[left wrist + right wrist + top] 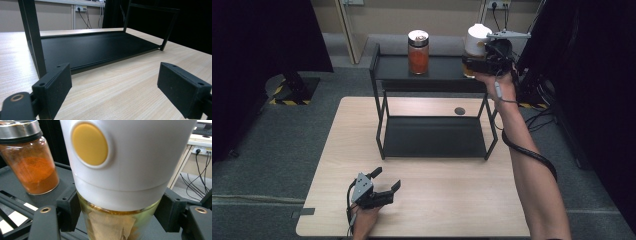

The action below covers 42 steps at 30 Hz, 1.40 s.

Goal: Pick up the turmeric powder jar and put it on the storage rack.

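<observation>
My right gripper (472, 64) is shut on a glass bottle with a big white cap (476, 41) at the right end of the black rack's top shelf (442, 70). In the right gripper view both pads press the bottle's glass body (112, 225) just under the white cap with a yellow button (90, 143). A jar of orange powder with a metal lid (418, 52) stands on the same shelf to the left (32, 165). My left gripper (387, 180) rests open near the table's front edge, its pads (53, 87) apart with nothing between them, facing the rack's lower shelf (95, 47).
The black two-level rack stands at the back middle of the wooden table (422, 200). A small dark round spot (459, 111) lies on the table behind the lower shelf. Black curtains flank both sides, and cables hang at the back wall.
</observation>
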### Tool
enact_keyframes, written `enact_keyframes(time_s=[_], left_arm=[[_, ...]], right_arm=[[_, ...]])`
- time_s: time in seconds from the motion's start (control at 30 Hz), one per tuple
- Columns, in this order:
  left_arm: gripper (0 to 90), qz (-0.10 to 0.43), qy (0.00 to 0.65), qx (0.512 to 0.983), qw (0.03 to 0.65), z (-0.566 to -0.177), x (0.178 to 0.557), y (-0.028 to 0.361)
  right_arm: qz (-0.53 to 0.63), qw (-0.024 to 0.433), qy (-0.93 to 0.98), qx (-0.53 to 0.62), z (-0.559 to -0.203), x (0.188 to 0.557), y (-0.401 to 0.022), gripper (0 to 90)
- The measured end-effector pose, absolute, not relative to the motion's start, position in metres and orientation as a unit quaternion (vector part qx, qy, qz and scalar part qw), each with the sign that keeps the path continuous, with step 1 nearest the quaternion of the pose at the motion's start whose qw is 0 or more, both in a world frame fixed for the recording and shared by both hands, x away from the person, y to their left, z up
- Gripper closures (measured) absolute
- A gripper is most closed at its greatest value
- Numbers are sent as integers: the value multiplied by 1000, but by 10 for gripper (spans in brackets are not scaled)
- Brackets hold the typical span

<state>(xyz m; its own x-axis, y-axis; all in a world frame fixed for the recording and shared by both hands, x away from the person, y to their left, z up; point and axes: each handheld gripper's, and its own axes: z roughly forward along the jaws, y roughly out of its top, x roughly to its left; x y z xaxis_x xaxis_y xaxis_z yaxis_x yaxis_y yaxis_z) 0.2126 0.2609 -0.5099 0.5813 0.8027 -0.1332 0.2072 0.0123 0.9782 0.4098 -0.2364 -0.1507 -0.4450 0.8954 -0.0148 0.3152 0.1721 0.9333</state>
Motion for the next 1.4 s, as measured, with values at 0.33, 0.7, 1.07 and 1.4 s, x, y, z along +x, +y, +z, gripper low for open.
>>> enact_keyframes(time_s=[0.33, 0.7, 1.07, 1.4], left_arm=[[118, 248, 384, 657, 599, -510, 213, 261], [118, 248, 383, 658, 598, -510, 213, 261], [118, 248, 382, 660, 598, -509, 213, 261], [119, 248, 381, 660, 597, -509, 213, 260]], right_arm=[[476, 301, 701, 438, -152, 418, -236, 313], [477, 303, 700, 437, -155, 422, -234, 313], [483, 308, 696, 434, -160, 421, -234, 309], [491, 301, 693, 433, -166, 422, -240, 226]])
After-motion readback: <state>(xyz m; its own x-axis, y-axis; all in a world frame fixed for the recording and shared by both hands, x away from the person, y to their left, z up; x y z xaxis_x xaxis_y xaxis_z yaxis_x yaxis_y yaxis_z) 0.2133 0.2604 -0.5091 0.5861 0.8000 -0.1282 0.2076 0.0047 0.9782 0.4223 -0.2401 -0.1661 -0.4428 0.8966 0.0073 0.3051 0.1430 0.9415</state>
